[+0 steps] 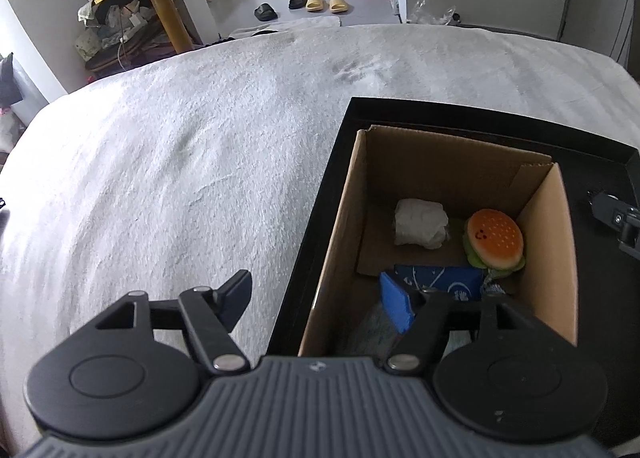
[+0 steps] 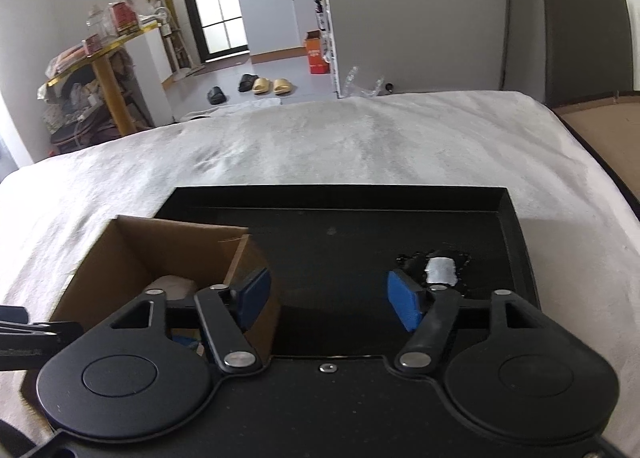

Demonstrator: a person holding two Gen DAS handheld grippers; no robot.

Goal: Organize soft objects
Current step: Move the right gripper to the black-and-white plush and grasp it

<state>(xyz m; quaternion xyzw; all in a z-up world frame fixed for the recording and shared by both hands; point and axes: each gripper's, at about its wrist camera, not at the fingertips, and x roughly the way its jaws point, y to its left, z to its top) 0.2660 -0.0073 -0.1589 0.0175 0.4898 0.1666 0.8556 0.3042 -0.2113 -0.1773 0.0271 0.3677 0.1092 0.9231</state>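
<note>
Both grippers spread and empty, left gripper at lower centre over the cardboard box holding burger plush and white wad; right gripper should approach the black tray slowly.

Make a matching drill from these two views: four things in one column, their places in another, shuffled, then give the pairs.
1. burger toy
2. cardboard box
3. black tray
4. yellow slippers

A. on the floor beyond the bed
B. on the white blanket
C. inside the box
D. standing in the tray

Pairs: 1-C, 2-D, 3-B, 4-A
</note>
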